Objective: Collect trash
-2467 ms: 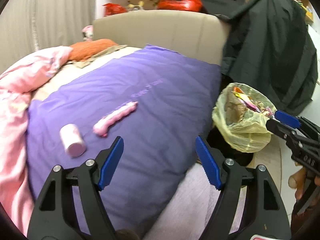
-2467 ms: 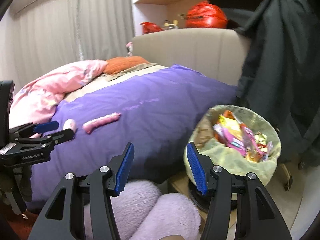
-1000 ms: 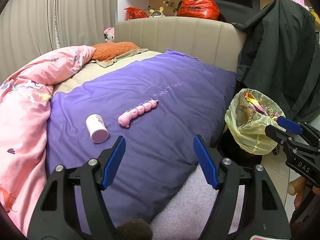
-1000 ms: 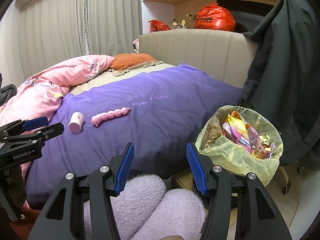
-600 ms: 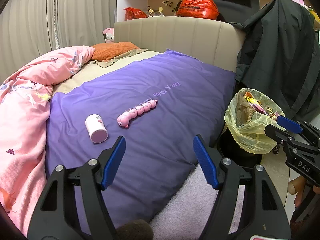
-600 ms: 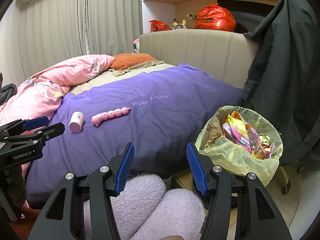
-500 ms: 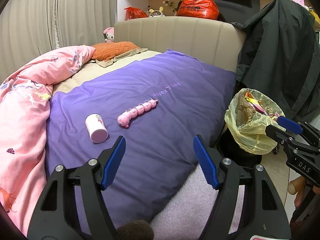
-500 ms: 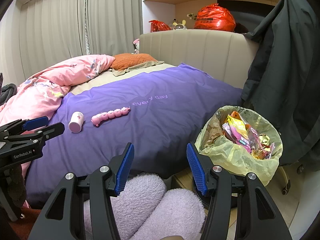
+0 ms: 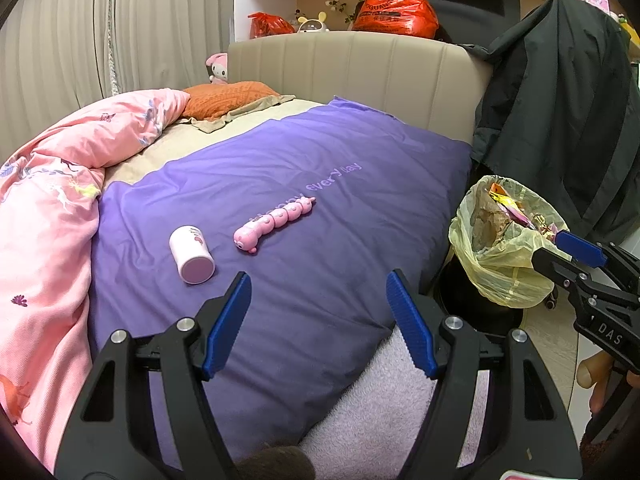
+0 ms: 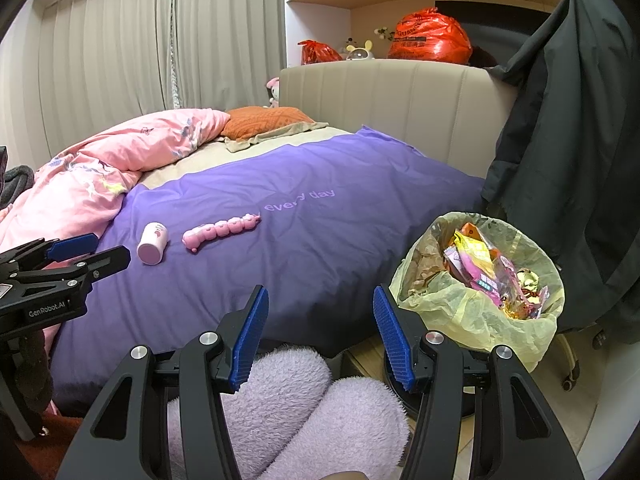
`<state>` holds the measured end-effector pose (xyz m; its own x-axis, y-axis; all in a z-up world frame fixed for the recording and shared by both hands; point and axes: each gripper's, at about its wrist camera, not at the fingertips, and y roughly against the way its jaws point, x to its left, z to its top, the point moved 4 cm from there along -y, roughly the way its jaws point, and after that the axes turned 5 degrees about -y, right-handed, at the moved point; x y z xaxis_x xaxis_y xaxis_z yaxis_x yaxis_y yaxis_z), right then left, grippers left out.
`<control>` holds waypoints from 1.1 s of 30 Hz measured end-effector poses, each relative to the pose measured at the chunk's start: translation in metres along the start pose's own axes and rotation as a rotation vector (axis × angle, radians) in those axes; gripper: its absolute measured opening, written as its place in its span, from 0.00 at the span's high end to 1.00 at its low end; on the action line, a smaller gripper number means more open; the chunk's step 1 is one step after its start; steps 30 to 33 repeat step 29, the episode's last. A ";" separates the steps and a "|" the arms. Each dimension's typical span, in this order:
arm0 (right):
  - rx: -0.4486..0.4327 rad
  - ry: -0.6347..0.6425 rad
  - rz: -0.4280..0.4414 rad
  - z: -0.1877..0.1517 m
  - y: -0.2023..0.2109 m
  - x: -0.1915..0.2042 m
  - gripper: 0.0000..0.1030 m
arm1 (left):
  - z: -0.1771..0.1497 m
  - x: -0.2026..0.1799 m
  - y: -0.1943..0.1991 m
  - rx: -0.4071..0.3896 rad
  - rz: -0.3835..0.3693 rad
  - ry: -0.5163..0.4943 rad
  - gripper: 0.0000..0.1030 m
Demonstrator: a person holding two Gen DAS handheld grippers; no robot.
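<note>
We see both tools with jaws spread wide and nothing between them: the left hand-held gripper (image 9: 318,312) at lower centre of its view, the right hand-held gripper (image 10: 320,328) likewise. A small pink bottle (image 9: 191,255) lies on its side left of centre on the purple blanket (image 9: 320,208), near a pink caterpillar toy (image 9: 276,224). The lined trash bin (image 10: 480,292), full of wrappers, stands at the right beside the bed.
</note>
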<state>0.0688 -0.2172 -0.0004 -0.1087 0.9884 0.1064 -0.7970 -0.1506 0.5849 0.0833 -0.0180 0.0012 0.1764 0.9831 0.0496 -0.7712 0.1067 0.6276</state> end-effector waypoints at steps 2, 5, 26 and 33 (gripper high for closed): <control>0.001 0.001 -0.001 0.000 0.000 0.000 0.50 | 0.000 0.000 0.000 0.001 0.000 0.001 0.35; 0.002 0.002 -0.001 -0.001 0.000 0.000 0.50 | 0.000 -0.001 0.000 0.003 0.000 0.003 0.35; 0.004 0.052 0.075 0.010 -0.036 0.008 0.44 | -0.005 0.023 -0.032 0.071 -0.035 0.064 0.35; 0.057 0.061 0.154 0.019 -0.079 0.017 0.43 | 0.005 0.068 -0.057 0.088 0.002 0.177 0.35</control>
